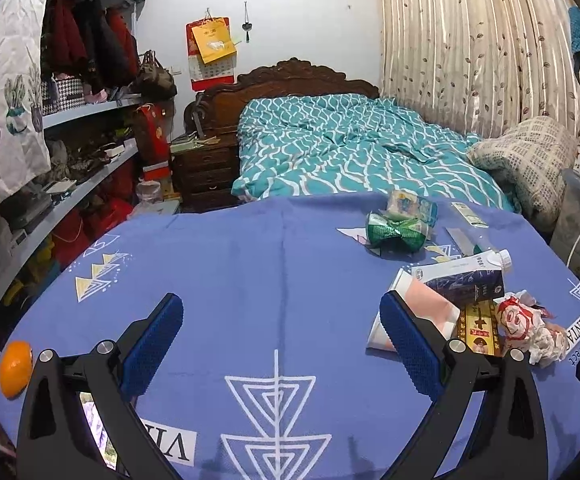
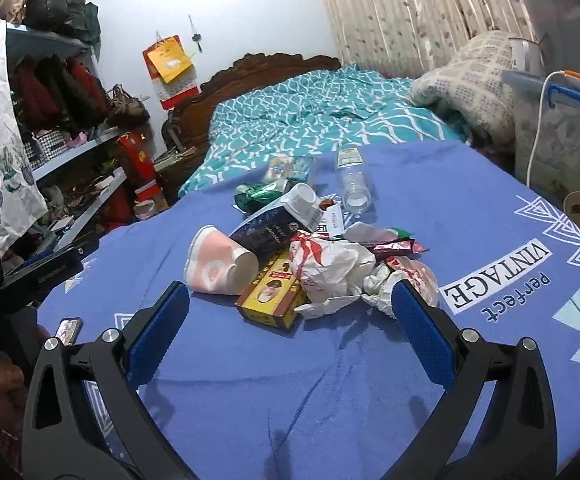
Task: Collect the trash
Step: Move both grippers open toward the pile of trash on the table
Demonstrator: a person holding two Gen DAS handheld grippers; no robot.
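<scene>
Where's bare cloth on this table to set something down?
Free: the blue tablecloth from the orange across to the pink paper cup, and the near strip before the right tongs. Crowded: cup, yellow box, crumpled wrappers, milk carton.

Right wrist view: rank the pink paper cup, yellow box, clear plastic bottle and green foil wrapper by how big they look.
1. pink paper cup
2. yellow box, close to the cup, and nearer the camera, so unsure
3. clear plastic bottle
4. green foil wrapper

Trash lay heaped on the tablecloth: paper cup left, carton behind it, box nearest, crumpled wrapper right, bottle far.
</scene>
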